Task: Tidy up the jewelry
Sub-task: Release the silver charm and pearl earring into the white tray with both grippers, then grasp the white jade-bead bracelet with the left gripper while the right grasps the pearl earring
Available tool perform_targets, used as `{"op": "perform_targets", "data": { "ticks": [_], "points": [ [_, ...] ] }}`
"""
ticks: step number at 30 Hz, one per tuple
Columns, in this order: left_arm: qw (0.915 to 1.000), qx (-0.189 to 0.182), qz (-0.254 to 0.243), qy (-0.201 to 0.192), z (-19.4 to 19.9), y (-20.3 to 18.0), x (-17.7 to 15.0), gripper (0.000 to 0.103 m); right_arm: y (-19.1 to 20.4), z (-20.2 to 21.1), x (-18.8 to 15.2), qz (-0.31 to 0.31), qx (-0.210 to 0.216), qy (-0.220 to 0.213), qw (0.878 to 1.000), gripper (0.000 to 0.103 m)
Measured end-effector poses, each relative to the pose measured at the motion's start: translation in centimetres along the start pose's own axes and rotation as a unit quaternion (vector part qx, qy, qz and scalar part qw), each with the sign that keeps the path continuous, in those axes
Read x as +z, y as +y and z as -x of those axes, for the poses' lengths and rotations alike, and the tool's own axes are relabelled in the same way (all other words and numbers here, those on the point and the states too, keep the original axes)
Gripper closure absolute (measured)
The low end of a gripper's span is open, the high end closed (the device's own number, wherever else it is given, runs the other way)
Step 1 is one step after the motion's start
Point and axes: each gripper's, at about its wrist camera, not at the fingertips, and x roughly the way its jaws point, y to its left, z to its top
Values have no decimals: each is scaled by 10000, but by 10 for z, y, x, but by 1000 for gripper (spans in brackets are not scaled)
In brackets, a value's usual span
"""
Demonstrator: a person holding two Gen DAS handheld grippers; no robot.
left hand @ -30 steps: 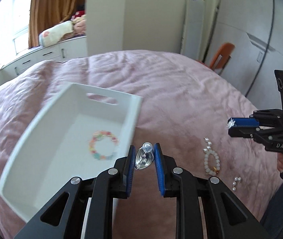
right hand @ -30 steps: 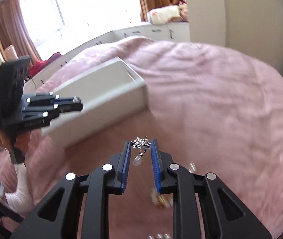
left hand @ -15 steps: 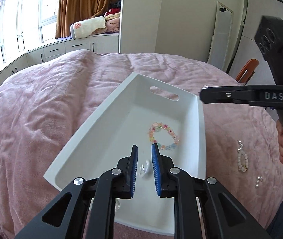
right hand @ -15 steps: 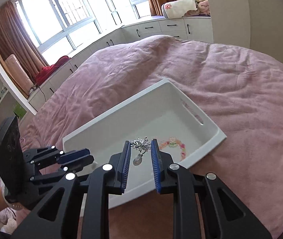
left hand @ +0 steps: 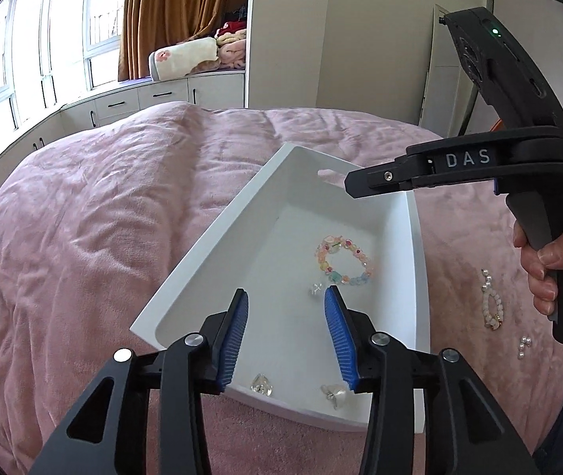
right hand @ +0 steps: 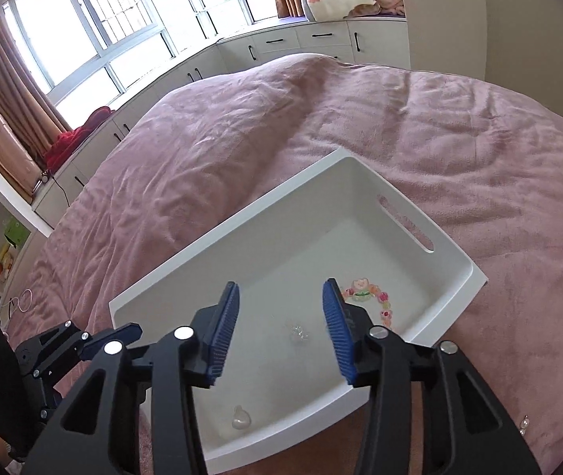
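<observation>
- Both grippers are hovering over the white tray (left hand: pixel 218 261), jaws spread wide and holding nothing: left gripper (left hand: pixel 286 340), right gripper (right hand: pixel 281 334).
- Lying in the tray: a pastel bead bracelet (left hand: pixel 343 255), a small silver piece (left hand: pixel 315 288) and two clear pendants (left hand: pixel 262 383) at the near wall.
- The pearl bracelet (left hand: pixel 491 301) and loose pearls (left hand: pixel 523 346) are lying on the bed (left hand: pixel 83 217), right of the tray, its long axis running away from the camera; the right gripper looks nearer.
- The bed's pink blanket is soft and wrinkled; cabinets and windows are standing behind.
</observation>
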Motion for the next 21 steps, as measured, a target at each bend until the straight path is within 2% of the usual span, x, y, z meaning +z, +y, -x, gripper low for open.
{"op": "perform_targets", "data": {
  "ticks": [3, 5, 7, 9, 14, 17, 21],
  "points": [
    [9999, 59, 109, -27, -2, 4, 0, 46, -3, 5, -4, 123, -33, -23, 9999, 56],
    [9997, 30, 221, -44, -3, 5, 2, 43, -11, 14, -6, 127, -10, -67, 9999, 53],
    [9996, 38, 291, -60, -5, 3, 4, 31, -22, 24, -7, 107, -23, -102, 9999, 48],
    [9994, 37, 339, -96, -6, -1, 7, 27, -34, 36, -10, 88, -35, -139, 9999, 47],
    [9989, -182, 394, -164, -7, -24, 24, 24, -74, 74, -24, -38, -109, -301, 9995, 38],
    [9984, -431, 312, -214, -7, -45, 36, 16, -96, 94, -38, -88, -153, -338, 9993, 35],
    [9968, -747, 141, -252, -14, -81, 48, 13, -126, 118, -72, 16, -357, -312, 9989, 29]
  ]
}}
